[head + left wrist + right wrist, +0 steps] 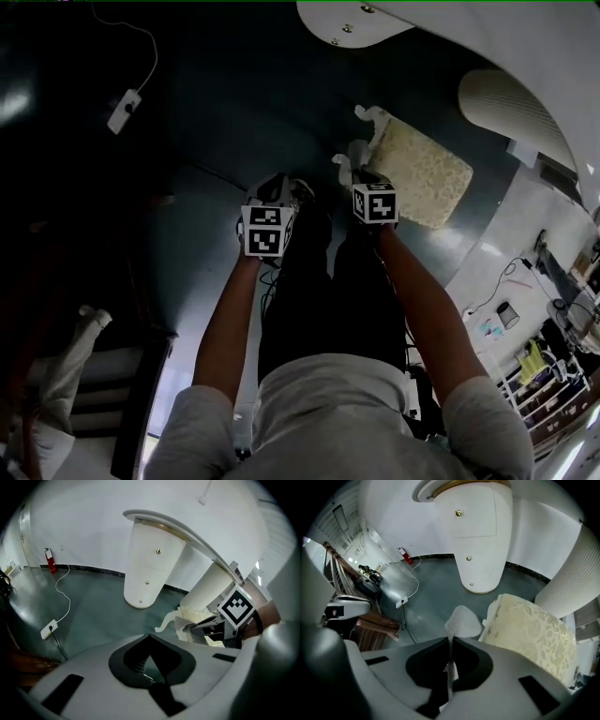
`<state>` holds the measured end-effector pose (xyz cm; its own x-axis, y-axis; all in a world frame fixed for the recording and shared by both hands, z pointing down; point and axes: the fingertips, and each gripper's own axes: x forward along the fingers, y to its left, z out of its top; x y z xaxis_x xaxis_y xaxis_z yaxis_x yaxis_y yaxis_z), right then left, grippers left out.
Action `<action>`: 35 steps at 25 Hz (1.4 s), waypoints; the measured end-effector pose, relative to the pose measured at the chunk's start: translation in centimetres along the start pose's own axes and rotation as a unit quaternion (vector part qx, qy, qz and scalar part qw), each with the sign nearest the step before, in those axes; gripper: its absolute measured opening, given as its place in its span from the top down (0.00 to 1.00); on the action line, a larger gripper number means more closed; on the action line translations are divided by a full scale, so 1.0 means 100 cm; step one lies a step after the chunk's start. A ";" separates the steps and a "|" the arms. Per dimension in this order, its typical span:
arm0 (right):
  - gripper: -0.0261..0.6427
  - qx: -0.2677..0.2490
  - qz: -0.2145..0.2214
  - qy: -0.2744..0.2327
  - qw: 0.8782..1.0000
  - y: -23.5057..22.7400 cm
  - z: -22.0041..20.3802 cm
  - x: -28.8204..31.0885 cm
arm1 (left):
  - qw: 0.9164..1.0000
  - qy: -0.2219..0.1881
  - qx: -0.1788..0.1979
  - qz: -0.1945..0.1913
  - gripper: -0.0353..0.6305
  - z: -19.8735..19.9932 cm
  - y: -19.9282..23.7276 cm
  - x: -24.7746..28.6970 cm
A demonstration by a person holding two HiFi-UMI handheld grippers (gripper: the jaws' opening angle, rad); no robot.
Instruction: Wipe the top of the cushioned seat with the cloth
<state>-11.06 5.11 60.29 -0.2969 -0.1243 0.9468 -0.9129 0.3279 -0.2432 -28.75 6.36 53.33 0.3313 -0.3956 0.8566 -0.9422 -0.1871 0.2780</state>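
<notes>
The cushioned seat [427, 173] is cream with a leaf pattern and stands low on the dark floor, ahead and to the right of me. In the right gripper view the seat [534, 630] fills the lower right. My right gripper [451, 639] is shut on a white cloth [461, 620], which hangs just left of the seat's edge. The head view shows that cloth [349, 161] at the seat's near-left corner, in front of the right gripper [364, 178]. My left gripper [279, 190] hovers to the left over bare floor. Its jaws [149, 637] meet with nothing between them.
A white cone-shaped table pedestal [145, 569] and a ribbed white column [213, 585] stand beyond the seat. A power strip with a white cable [124, 110] lies on the floor far left. A red fire extinguisher [50, 560] sits by the wall. Cluttered shelves [553, 375] are at the right.
</notes>
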 end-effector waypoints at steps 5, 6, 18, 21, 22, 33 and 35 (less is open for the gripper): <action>0.94 -0.010 0.012 -0.037 0.999 0.014 0.021 -0.041 | 1.000 -0.011 0.023 -0.009 0.93 0.029 -0.011 -0.024; 0.94 -0.015 0.013 -0.044 0.999 0.018 0.024 -0.051 | 0.999 -0.015 0.027 -0.012 0.93 0.035 -0.014 -0.029; 0.94 -0.034 0.007 -0.083 0.996 0.039 -0.003 -0.146 | 0.994 -0.013 0.080 -0.067 0.93 0.054 -0.087 -0.076; 0.94 -0.063 0.006 -0.097 0.993 0.037 -0.011 -0.184 | 0.996 -0.028 0.061 -0.056 0.93 0.061 -0.098 -0.095; 0.94 -0.071 0.006 -0.106 0.992 0.034 -0.015 -0.196 | 0.996 -0.032 0.059 -0.054 0.93 0.062 -0.106 -0.100; 0.94 -0.043 -0.066 -0.278 0.957 -0.039 -0.054 -0.342 | 0.981 -0.108 0.134 -0.091 0.93 0.082 -0.259 -0.157; 0.94 -0.043 -0.071 -0.308 0.948 -0.044 -0.061 -0.369 | 0.975 -0.143 0.136 -0.097 0.93 0.095 -0.289 -0.175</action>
<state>5.68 13.99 27.73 -0.3050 -0.6875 0.6590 -0.9372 0.3395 -0.0796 -6.79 10.18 26.20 0.5386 -0.5569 0.6322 -0.8253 -0.4997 0.2629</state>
